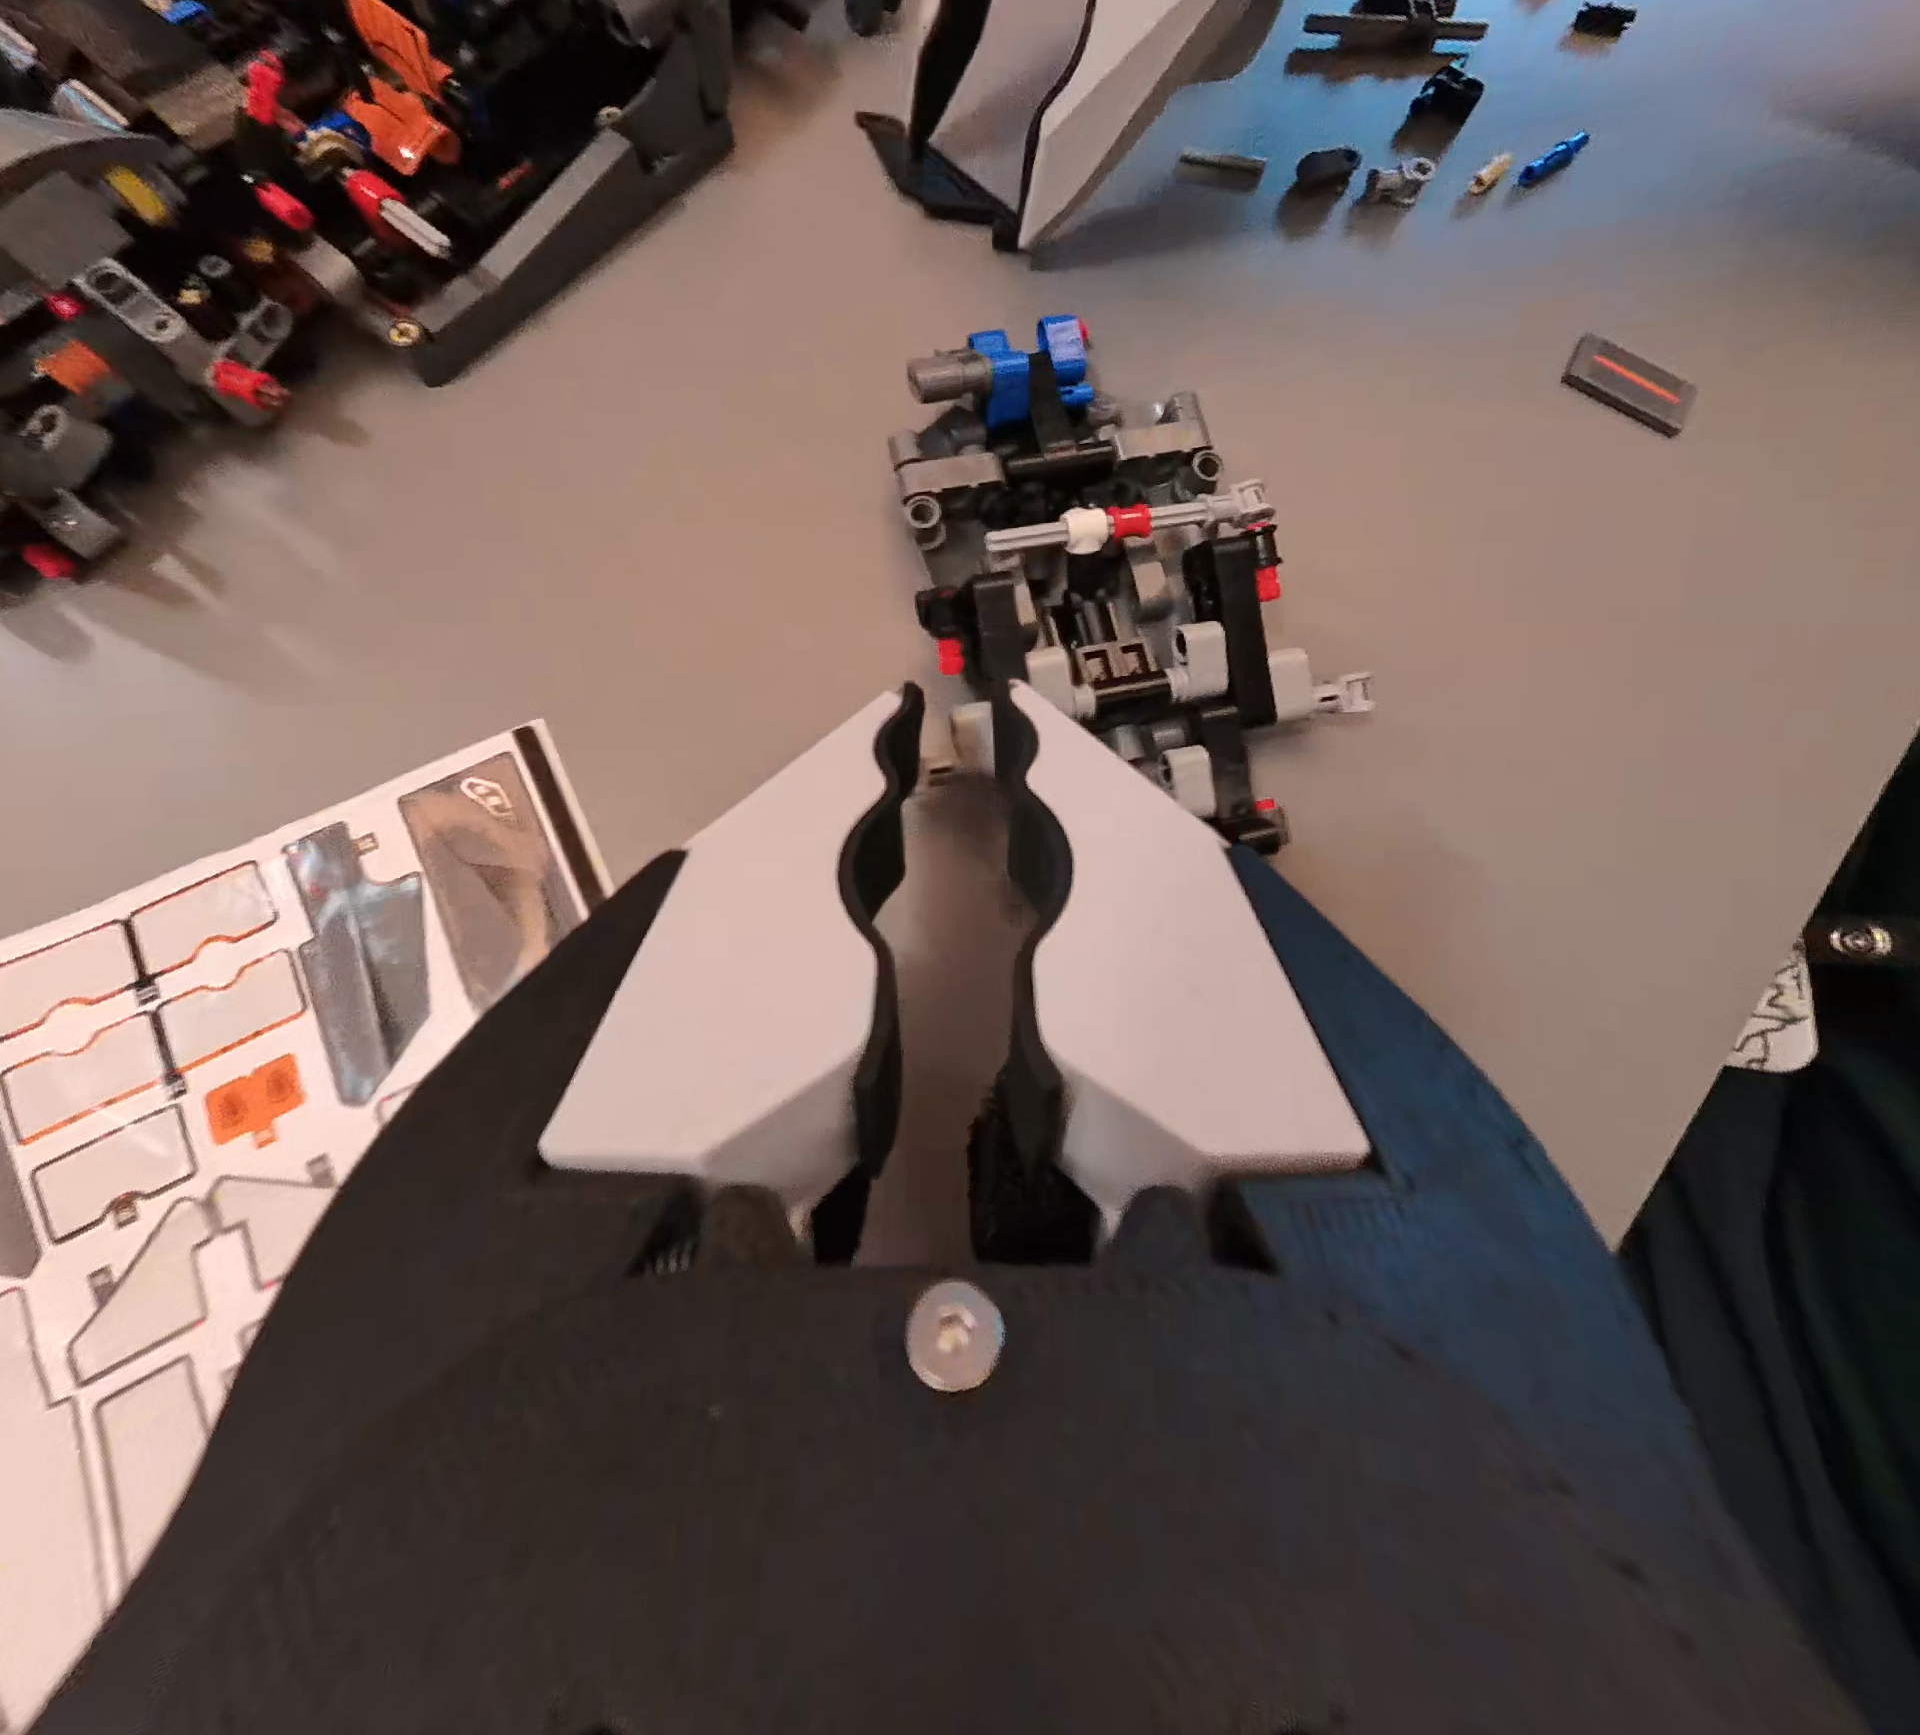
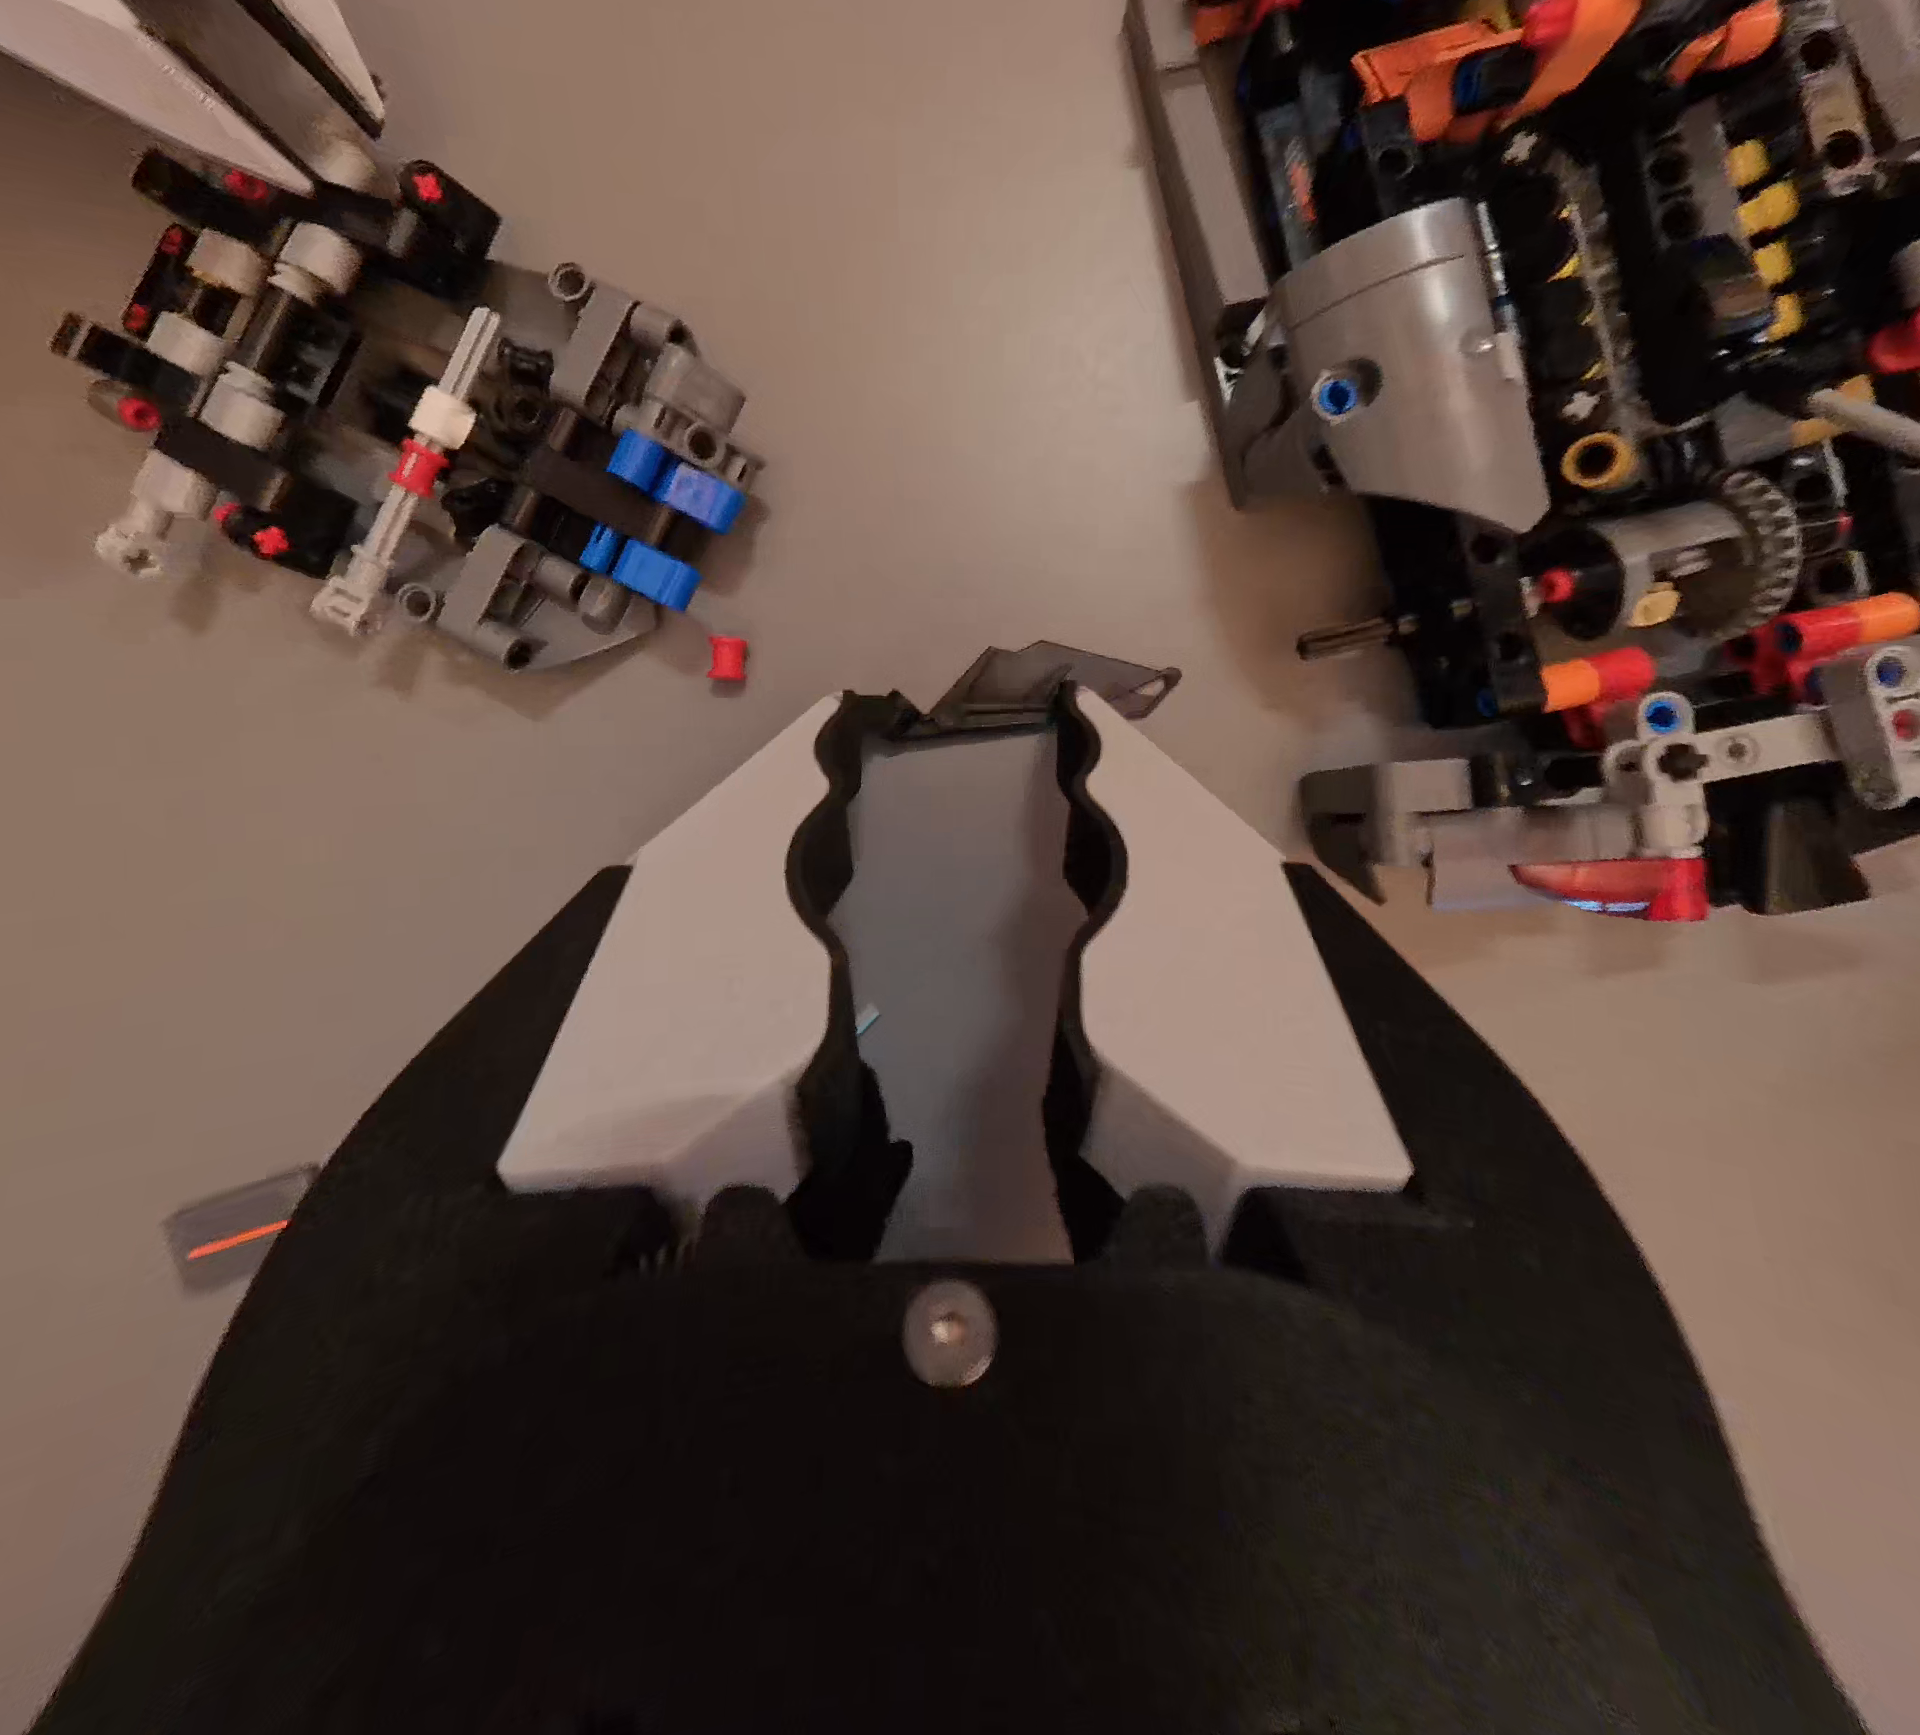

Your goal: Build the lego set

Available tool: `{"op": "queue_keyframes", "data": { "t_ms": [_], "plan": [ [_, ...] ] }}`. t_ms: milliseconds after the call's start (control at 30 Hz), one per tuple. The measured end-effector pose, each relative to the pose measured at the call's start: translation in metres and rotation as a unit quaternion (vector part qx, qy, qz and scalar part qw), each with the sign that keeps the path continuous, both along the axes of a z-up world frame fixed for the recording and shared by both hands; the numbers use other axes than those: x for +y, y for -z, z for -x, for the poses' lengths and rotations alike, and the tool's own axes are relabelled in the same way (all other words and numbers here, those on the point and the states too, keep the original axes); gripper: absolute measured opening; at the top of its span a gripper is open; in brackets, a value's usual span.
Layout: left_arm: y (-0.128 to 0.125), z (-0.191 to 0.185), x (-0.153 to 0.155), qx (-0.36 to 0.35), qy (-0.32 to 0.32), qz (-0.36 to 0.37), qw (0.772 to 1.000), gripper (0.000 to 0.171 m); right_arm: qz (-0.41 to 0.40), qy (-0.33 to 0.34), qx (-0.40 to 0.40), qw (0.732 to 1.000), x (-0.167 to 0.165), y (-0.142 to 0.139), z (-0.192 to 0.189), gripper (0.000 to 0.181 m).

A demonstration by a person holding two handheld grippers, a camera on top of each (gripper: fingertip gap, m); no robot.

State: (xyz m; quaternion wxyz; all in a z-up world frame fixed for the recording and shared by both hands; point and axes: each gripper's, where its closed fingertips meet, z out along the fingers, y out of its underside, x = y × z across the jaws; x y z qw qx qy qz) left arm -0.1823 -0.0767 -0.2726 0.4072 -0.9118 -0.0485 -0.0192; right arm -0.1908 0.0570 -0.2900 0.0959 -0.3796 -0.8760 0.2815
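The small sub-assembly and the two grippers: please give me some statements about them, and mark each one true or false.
1. The right gripper holds a dark grey panel piece at its fingertips. True.
2. The small sub-assembly is stacked on top of the large model. False: it lies apart from it on the grey table.
3. A loose red bush lies on the table beside the sub-assembly. True.
4. The sticker sheet covers the sub-assembly. False: it lies to the side, partly under the left gripper.
5. The sub-assembly has blue parts at one end. True.
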Motion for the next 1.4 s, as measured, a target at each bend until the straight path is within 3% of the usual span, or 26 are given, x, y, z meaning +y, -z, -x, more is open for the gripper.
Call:
{"op": "queue_keyframes", "data": {
  "t_ms": [133, 300, 433, 733, 933, 1133, 1400],
  "plan": [
    [0.001, -0.009, -0.001, -0.011, 0.010, 0.000, 1.000, 0.010, 0.031, -0.013, -0.020, 0.999, -0.001, -0.007, -0.011, 0.035],
    [0.000, -0.012, -0.003, -0.020, 0.012, 0.000, 1.000, 0.011, -0.033, -0.044, 0.009, 0.998, 0.016, -0.006, -0.004, 0.042],
    [0.001, -0.015, -0.003, -0.027, 0.012, -0.002, 1.000, 0.012, -0.032, -0.091, -0.008, 0.995, 0.006, 0.003, -0.008, 0.046],
    [0.002, -0.016, -0.002, -0.028, 0.011, -0.001, 1.000, 0.013, -0.033, -0.078, -0.009, 0.996, 0.007, 0.004, -0.006, 0.013],
    [0.002, -0.020, -0.003, -0.027, 0.013, 0.003, 1.000, 0.013, -0.034, -0.107, -0.035, 0.993, 0.003, 0.002, -0.030, 0.029],
    [0.007, -0.023, -0.004, -0.031, 0.015, 0.009, 0.999, 0.014, -0.050, -0.157, 0.011, 0.986, -0.006, 0.003, -0.019, 0.043],
    [0.006, -0.023, -0.006, -0.031, 0.012, 0.011, 0.999, 0.014, -0.051, -0.177, 0.006, 0.983, -0.007, 0.004, -0.020, 0.000]
  ]
}}
